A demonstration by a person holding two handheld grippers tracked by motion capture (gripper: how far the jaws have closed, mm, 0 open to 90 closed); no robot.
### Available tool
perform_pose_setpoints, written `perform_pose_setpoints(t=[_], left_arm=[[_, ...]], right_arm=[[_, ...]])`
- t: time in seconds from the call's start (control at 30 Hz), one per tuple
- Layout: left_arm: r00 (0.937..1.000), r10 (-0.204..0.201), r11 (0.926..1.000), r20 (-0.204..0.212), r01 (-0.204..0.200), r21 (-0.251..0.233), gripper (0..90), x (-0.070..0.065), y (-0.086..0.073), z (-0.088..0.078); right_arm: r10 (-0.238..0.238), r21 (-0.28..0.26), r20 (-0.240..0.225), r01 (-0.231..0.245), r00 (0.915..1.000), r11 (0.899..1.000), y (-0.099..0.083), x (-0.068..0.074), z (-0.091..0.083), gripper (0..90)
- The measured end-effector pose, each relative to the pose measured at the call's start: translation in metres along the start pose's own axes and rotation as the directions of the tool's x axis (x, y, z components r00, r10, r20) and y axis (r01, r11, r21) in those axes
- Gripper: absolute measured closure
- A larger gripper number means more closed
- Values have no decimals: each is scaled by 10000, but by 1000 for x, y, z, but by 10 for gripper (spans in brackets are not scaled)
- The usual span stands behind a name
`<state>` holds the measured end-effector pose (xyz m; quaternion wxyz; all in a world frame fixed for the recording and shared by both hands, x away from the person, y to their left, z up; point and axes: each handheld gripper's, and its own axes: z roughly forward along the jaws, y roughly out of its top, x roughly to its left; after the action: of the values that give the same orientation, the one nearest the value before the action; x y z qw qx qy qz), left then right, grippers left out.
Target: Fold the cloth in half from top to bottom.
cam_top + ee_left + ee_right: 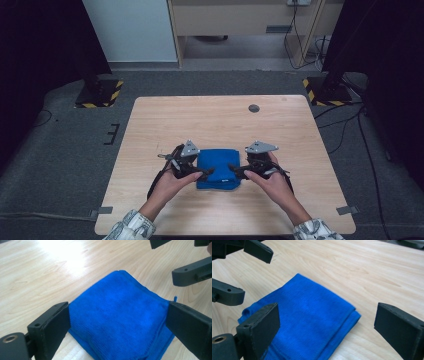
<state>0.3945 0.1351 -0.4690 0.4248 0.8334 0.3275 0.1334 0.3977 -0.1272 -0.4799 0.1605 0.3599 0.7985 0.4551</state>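
Observation:
A blue cloth (218,169), folded into a thick square, lies flat on the near middle of the wooden table (215,125). My left gripper (206,174) hovers at the cloth's left edge and my right gripper (235,171) at its right edge, tips pointing toward each other. In the left gripper view the blue cloth (117,315) lies below the left gripper (117,325), whose jaws stand wide apart and touch nothing. In the right gripper view the right gripper (327,325) stands just as wide over the cloth (312,312). Each view shows the other gripper's open fingers (190,273) (229,293) across the cloth.
A round grey grommet (254,108) sits near the table's far edge. Two stand bases with yellow-black stripes (100,92) (327,90) rest on the carpet beyond the far corners. Bare wood surrounds the cloth on all sides.

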Motion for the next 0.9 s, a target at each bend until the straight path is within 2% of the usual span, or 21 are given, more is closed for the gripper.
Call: perform_pose_setpoints(t=[0.2, 0.33, 0.4, 0.63, 0.8, 0.87, 0.9], left_arm=[[9999, 0, 10000, -131, 0, -30, 50, 6, 9, -3], [9996, -58, 9999, -290, 55, -128, 48, 14, 13, -8], [9988, -136, 9998, -468, 129, -145, 48, 22, 13, -12], [9962, -338, 9994, -803, 330, -117, 47, 41, 5, -22], [9930, -563, 9983, -1035, 575, 89, 48, 56, -4, -29], [9922, -603, 9980, -1088, 620, 119, 48, 59, -7, -30], [9903, -714, 9971, -1194, 739, 167, 48, 66, -12, -34]], right_arm=[[38, -185, 143, -35, 9999, 9998, 6, -9, -7, 67], [65, -243, 293, -58, 9995, 9997, 8, -17, -14, 67], [202, -316, 470, -188, 9987, 9993, 10, -25, -20, 67], [540, -420, 904, -504, 9944, 9978, 6, -49, -35, 67], [721, -258, 1317, -693, 9887, 9973, -5, -66, -44, 75], [726, -251, 1365, -699, 9880, 9972, -7, -68, -45, 75], [837, -185, 1507, -819, 9850, 9965, -13, -74, -47, 76]])
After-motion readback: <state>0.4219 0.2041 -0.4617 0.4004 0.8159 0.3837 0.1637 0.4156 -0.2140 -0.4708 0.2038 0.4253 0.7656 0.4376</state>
